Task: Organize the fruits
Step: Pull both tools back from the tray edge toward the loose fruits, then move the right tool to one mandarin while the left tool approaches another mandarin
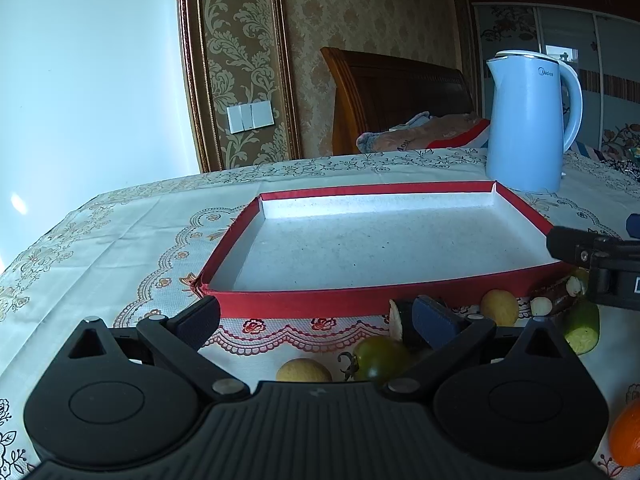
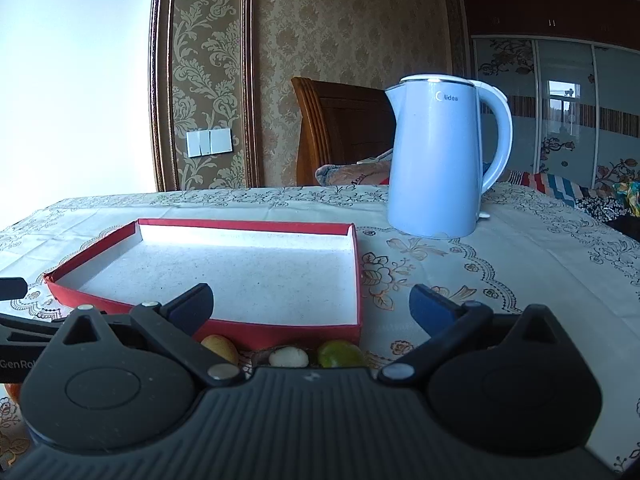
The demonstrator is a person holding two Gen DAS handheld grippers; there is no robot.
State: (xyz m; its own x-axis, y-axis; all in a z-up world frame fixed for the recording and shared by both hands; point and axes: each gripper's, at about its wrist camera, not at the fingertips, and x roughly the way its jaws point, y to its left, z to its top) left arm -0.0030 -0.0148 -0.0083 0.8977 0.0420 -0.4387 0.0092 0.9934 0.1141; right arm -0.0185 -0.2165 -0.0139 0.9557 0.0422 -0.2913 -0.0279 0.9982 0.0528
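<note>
Just beyond both wide-apart jaws lies the red tray (image 1: 304, 302), empty.

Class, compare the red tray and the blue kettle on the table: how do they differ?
The red tray is low, flat and open-topped; the blue kettle stands tall with its lid closed. The tray is rectangular, the kettle rounded with a handle. The tray lies nearer the fruit, the kettle behind it. Both rest on the tablecloth.
</note>
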